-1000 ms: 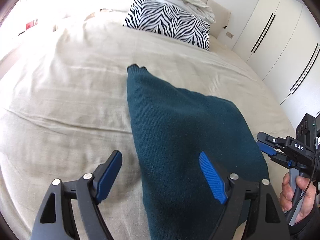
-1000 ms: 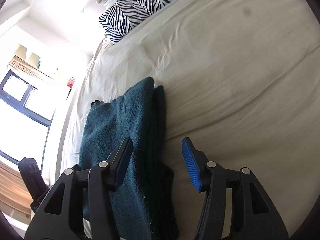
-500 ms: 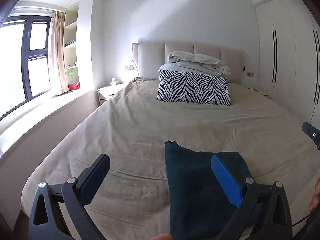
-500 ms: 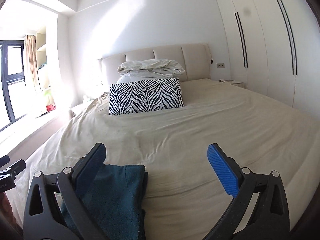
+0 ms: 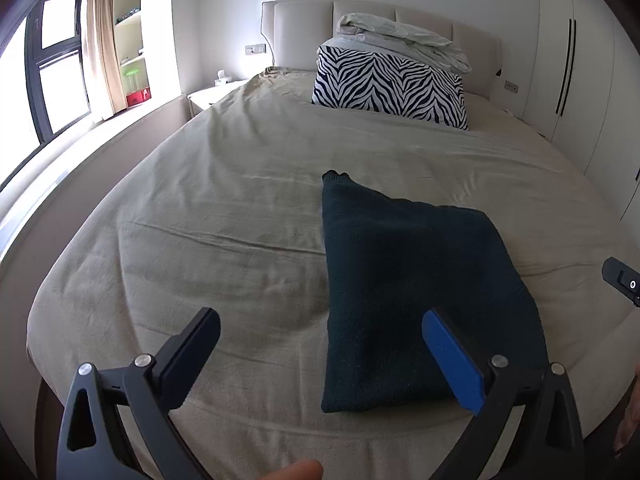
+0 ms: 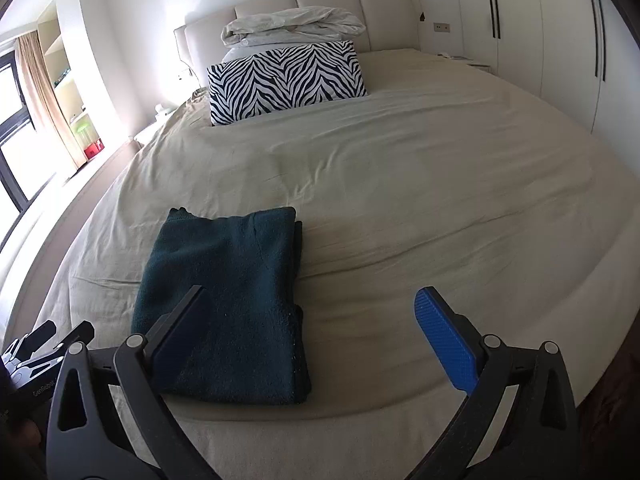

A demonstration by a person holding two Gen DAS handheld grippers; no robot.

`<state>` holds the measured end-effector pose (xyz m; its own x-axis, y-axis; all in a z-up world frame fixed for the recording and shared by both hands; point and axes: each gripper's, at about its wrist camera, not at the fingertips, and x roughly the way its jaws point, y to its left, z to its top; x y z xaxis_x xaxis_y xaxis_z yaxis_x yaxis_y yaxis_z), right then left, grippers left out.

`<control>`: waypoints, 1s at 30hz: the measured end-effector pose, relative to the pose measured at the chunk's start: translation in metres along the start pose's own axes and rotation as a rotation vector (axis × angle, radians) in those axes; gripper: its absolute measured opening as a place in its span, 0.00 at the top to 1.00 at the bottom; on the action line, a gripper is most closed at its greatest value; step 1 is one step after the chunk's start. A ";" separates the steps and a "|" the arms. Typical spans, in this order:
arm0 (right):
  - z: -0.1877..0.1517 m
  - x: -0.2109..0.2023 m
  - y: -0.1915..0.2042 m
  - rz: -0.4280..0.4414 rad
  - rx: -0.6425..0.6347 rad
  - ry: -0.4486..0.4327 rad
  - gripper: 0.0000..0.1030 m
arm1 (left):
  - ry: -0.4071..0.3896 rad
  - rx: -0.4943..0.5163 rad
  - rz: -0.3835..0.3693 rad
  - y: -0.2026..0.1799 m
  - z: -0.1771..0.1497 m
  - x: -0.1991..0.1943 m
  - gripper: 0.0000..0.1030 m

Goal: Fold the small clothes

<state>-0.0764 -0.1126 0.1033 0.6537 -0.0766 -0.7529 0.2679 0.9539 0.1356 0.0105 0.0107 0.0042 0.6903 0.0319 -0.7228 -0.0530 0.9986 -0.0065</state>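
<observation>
Teal knit sweater (image 5: 404,280), one item, folded to a compact oblong and lying flat on the beige bedspread (image 5: 240,208), near the foot edge and well short of the zebra-print pillow (image 5: 390,84); its layered edges show stacked along the side away from the window (image 5: 48,68) in the right wrist view, and a small knit tab pokes out at the corner towards the pillow

Left gripper (image 5: 320,350): jaws spread to their widest, nothing between the pads, hanging clear above the bedspread just beside the sweater's window side

Right gripper (image 6: 308,332): jaws likewise at full spread and empty, over bare bedspread on the sweater's far side from the window (its dark finger only overlaps the cloth in the view; no contact visible)

Change noted: a second ago both grippers sat low and close over the sweater, the right one part-closed; both have since opened fully, lifted and drawn back, so the whole bed, pillow and headboard (image 6: 320,4) now show

Reading: the garment looks released and the fold on it finished; no second garment is visible on the bedspread, so what follows cannot be told

Also present: rumpled white duvet (image 6: 292,24) on top of the pillow; wardrobe doors (image 6: 540,32) beyond the bed's far side
</observation>
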 end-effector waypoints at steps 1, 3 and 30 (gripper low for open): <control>-0.006 0.005 0.002 -0.006 -0.009 0.015 0.00 | 0.012 0.000 0.002 0.000 -0.003 0.003 0.00; -0.018 0.013 0.007 -0.019 -0.032 0.037 0.00 | 0.033 -0.003 0.005 0.001 -0.008 0.009 0.00; -0.040 0.036 0.033 -0.007 -0.143 0.140 0.00 | 0.100 -0.005 0.000 0.008 -0.021 0.027 0.00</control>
<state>-0.0720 -0.0723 0.0549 0.5445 -0.0513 -0.8372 0.1623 0.9857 0.0451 0.0136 0.0192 -0.0297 0.6145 0.0275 -0.7884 -0.0570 0.9983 -0.0097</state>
